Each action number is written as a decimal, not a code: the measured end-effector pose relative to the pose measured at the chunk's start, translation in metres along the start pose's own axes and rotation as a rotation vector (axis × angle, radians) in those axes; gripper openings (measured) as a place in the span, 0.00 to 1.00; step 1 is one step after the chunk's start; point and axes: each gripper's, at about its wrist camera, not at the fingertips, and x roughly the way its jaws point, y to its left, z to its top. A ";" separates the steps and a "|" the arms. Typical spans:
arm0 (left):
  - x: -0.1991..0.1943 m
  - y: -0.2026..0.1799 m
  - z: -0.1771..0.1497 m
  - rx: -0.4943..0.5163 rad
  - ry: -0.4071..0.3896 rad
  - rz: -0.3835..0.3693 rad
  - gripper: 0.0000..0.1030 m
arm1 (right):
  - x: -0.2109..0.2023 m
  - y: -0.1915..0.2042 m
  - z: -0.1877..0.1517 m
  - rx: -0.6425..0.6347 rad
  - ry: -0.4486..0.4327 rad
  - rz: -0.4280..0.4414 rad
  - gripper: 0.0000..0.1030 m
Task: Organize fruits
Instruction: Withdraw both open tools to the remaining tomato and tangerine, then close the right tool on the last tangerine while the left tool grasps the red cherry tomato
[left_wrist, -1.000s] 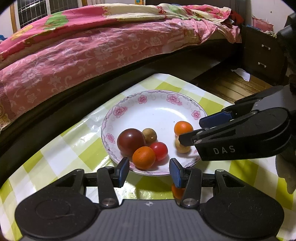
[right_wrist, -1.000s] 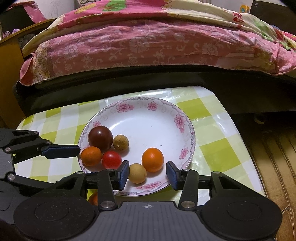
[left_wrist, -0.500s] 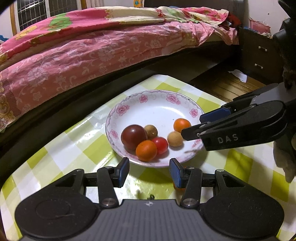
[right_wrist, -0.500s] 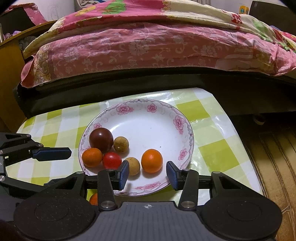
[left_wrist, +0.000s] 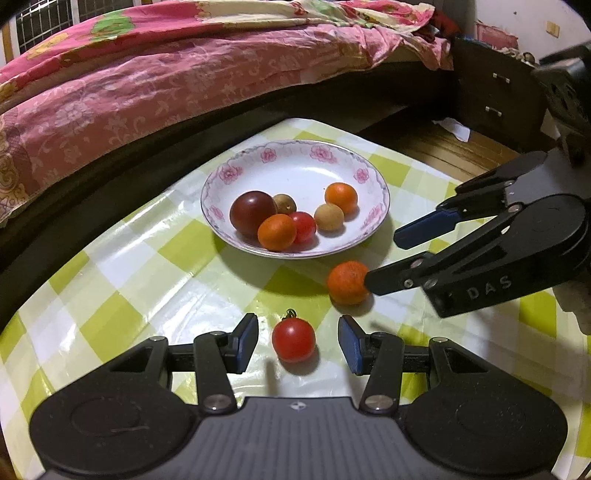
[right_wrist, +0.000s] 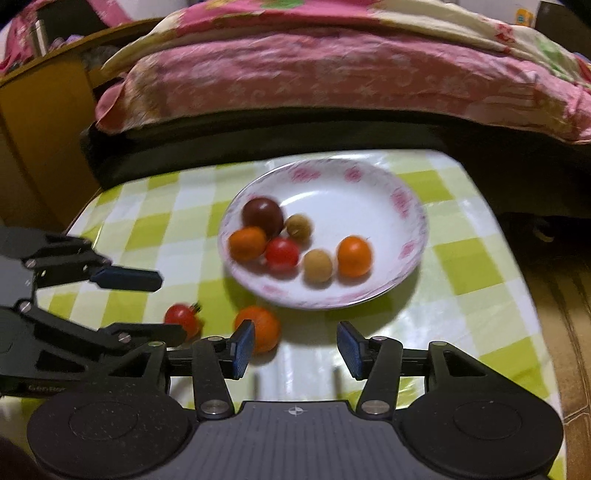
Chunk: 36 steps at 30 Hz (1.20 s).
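Observation:
A white floral plate on the checked tablecloth holds several fruits: a dark plum, small oranges, a red tomato and tan longans. A red cherry tomato lies on the cloth between the fingers of my open left gripper, untouched. A small orange lies on the cloth near the plate. My open, empty right gripper has its left finger just in front of that orange; in the left wrist view its lower finger touches the orange.
The table has a green and white checked plastic cover. A bed with a pink floral quilt runs along the far side. A dark cabinet and wooden floor lie at right, past the table edge.
Both grippers have pulled back from the plate toward the near side of the table. A cherry tomato and an orange on the cloth have come into view. The right wrist view is blurred by motion.

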 end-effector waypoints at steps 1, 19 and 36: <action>0.001 -0.001 -0.001 0.005 0.003 0.002 0.53 | 0.002 0.003 0.000 -0.011 0.006 0.007 0.46; 0.019 -0.003 -0.004 0.010 0.041 -0.006 0.53 | 0.032 0.011 0.006 -0.011 0.059 0.040 0.48; 0.018 -0.001 -0.008 -0.012 0.050 0.009 0.35 | 0.031 0.015 0.004 -0.036 0.091 0.054 0.27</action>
